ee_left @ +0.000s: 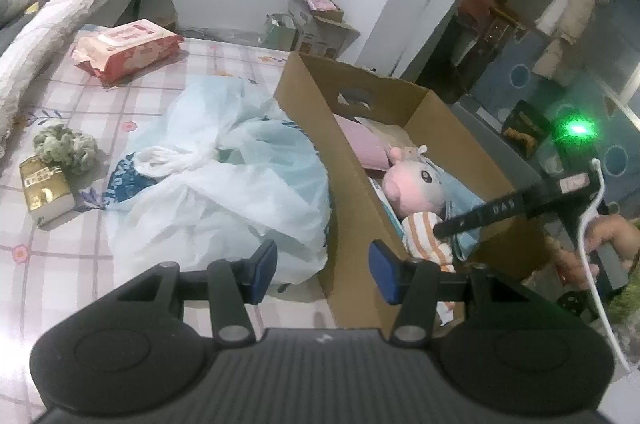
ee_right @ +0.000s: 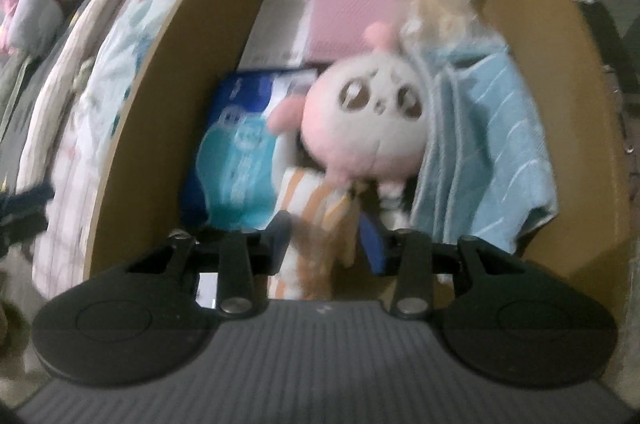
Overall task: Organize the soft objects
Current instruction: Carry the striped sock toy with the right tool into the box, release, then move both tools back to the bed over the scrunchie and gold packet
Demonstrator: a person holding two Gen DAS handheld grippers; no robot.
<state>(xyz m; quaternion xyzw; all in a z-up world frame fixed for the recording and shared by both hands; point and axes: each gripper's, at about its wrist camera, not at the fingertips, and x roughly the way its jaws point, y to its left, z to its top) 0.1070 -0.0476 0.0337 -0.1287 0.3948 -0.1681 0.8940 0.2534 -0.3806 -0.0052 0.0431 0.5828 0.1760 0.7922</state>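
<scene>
Soft toys lie in the cardboard box [ee_left: 308,111]: a pink plush [ee_right: 360,127] sits above an orange-striped cloth [ee_right: 316,207], with a blue towel [ee_right: 492,151] on the right and a blue packet [ee_right: 236,143] on the left. The right gripper [ee_right: 326,244] is released, its jaws apart on either side of the striped cloth, which hides the box floor there. The left gripper [ee_left: 322,272] hangs with jaws apart above the box wall, beside a white plastic bag [ee_left: 224,175]. A wipes pack [ee_left: 128,47] lies beyond. The right view is blurred.
</scene>
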